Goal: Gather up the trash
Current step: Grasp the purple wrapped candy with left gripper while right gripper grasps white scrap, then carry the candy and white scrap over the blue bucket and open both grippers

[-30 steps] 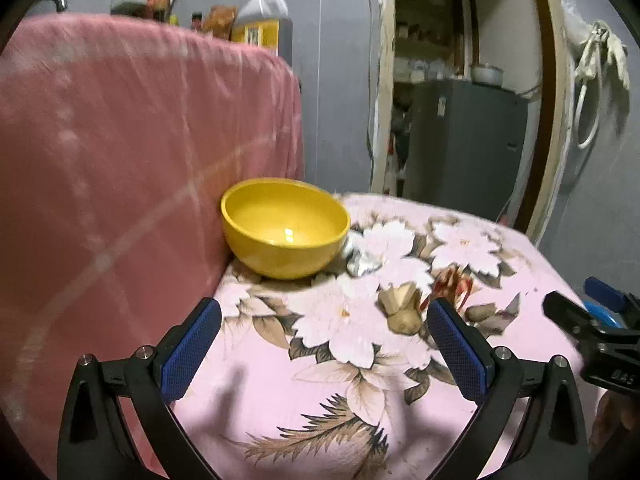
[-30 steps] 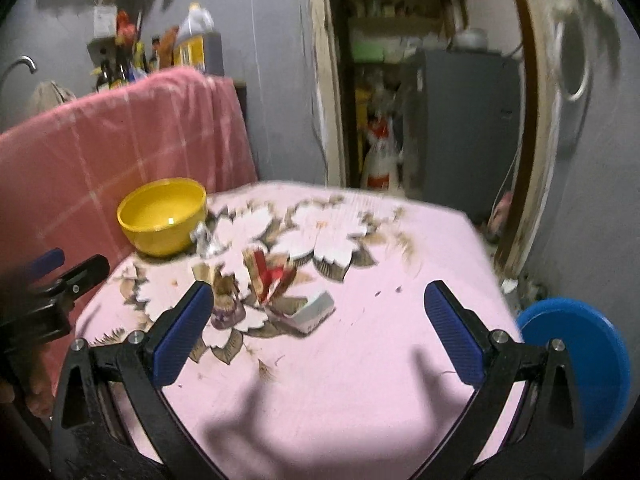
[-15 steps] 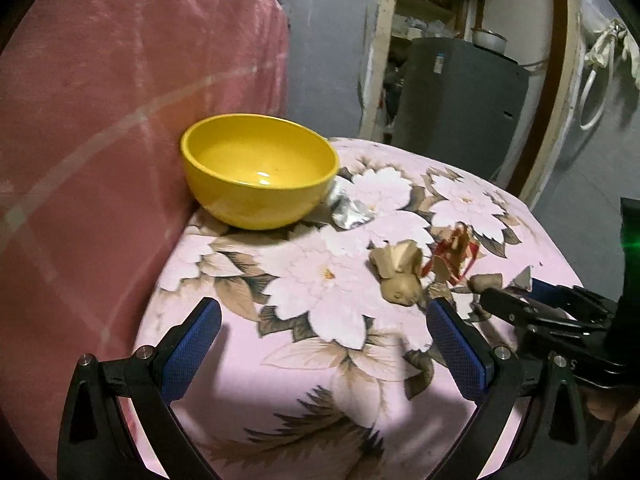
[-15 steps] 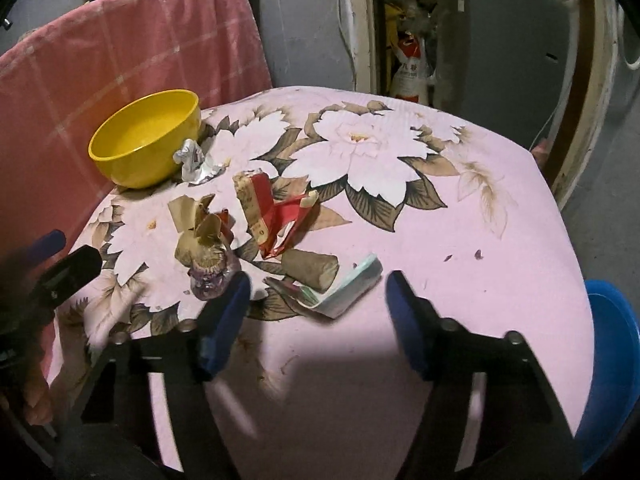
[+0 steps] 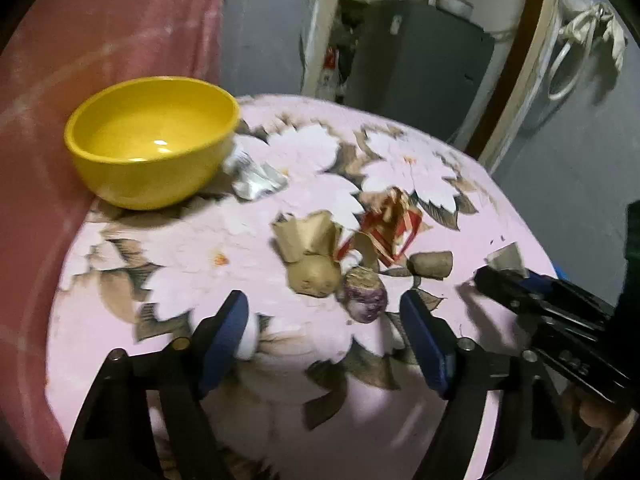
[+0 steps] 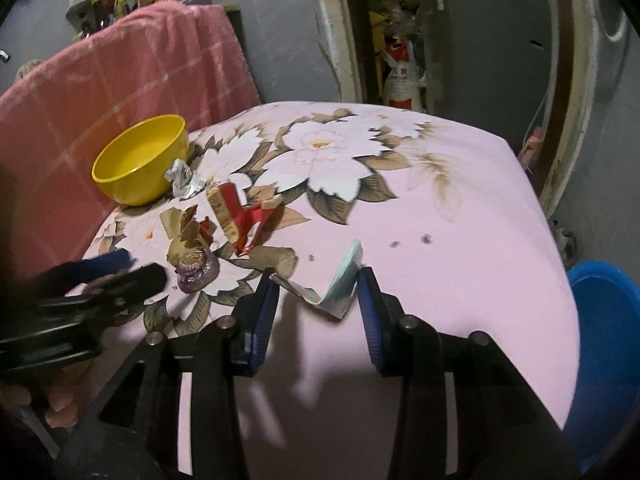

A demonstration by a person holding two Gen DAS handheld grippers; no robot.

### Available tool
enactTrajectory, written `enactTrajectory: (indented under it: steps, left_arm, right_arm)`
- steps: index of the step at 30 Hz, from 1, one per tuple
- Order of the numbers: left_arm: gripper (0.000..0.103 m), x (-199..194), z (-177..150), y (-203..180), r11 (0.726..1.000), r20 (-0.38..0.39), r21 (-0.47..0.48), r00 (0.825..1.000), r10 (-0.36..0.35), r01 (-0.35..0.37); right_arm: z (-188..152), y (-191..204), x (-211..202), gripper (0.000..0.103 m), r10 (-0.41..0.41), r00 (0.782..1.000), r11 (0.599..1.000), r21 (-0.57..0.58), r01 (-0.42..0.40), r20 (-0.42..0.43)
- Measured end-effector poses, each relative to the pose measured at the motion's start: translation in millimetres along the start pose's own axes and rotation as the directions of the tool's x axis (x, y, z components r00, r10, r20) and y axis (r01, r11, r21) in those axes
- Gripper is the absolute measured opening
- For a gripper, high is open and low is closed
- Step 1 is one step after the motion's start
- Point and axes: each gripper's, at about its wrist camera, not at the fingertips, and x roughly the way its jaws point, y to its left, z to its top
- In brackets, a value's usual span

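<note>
Both tongs hang over the floral pink surface, jaws just narrowing; the right tongs stand half open around a folded green-white paper scrap, pads either side of it, not pressing; the left tongs are partly open and empty, a purple wrapper lying just beyond their tips. Taking the yellow bowl as landmark: the brown wrapper and red wrapper lie to its right, nearer the tongs; crumpled foil touches its side; a pink cloth hangs behind it.
</note>
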Motion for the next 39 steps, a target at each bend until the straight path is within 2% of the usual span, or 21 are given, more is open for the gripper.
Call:
enactTrajectory:
  steps: [2, 6, 12, 15, 18, 22, 26, 28, 31, 33, 37, 39]
  left_arm:
    - [0.067, 8.4, 2.9, -5.7, 1.000, -0.022, 0.015, 1.000, 0.015, -0.014]
    - [0.057, 20.5, 8.9, -19.2, 0.997, -0.050, 0.053, 0.997, 0.058, -0.055]
    - [0.054, 31.6, 11.2, -32.0, 0.993, -0.050, 0.071, 0.994, 0.099, -0.096]
    - [0.043, 33.4, 10.0, -36.9, 0.986, -0.038, 0.099, 0.990, 0.139, -0.135]
    - [0.027, 31.3, 6.9, -39.0, 0.988, -0.040, 0.112, 0.993, 0.114, -0.109]
    - [0.026, 23.5, 0.0, -39.5, 0.989, -0.041, 0.106, 0.994, 0.103, -0.099]
    - [0.026, 7.5, -7.6, -35.3, 0.999, -0.029, 0.041, 0.999, 0.015, -0.014]
    - [0.026, -3.3, -10.8, -35.0, 1.000, -0.011, 0.012, 1.000, -0.021, 0.021]
    - [0.026, -22.8, -15.7, -38.8, 0.999, 0.060, -0.006, 0.997, -0.043, 0.043]
    - [0.026, -34.9, -16.9, -43.4, 0.998, 0.106, -0.011, 0.992, -0.064, 0.065]
    - [0.026, -60.5, -13.0, -57.0, 0.992, 0.213, -0.018, 0.970, -0.116, 0.123]
    - [0.026, -73.7, -8.3, -68.3, 0.989, 0.269, -0.004, 0.953, -0.143, 0.150]
  right_arm:
    - [-2.2, -5.9, -4.7, 0.065, 0.000, 1.000, 1.000, 0.017, 0.000, 0.007]
    - [-6.5, -15.4, -12.5, 0.065, 0.001, 1.000, 0.999, 0.041, -0.001, 0.018]
    - [-11.4, -21.8, -18.2, 0.065, 0.009, 1.000, 0.998, 0.064, -0.011, 0.030]
    - [-14.0, -23.1, -20.1, 0.065, 0.013, 0.999, 0.997, 0.073, -0.015, 0.032]
    - [-16.7, -24.2, -23.9, 0.065, 0.014, 0.999, 0.997, 0.081, -0.017, 0.035]
    - [-20.0, -22.1, -29.5, 0.065, 0.012, 0.999, 0.996, 0.087, -0.015, 0.042]
    - [-25.3, -20.6, -39.5, 0.065, 0.002, 0.998, 0.998, 0.070, -0.006, 0.066]
    - [-29.0, -19.8, -48.8, 0.065, 0.005, 0.996, 0.998, 0.065, -0.011, 0.093]
    - [-33.0, -18.6, -64.3, 0.065, 0.008, 0.989, 0.998, 0.059, -0.017, 0.146]
    - [-34.5, -18.7, -77.0, 0.065, 0.012, 0.982, 0.998, 0.053, -0.023, 0.189]
    - [-34.0, -18.6, -106.7, 0.065, 0.010, 0.956, 0.999, 0.038, -0.022, 0.294]
    - [-33.6, -19.6, -128.6, 0.065, 0.004, 0.930, 0.999, 0.030, -0.016, 0.368]
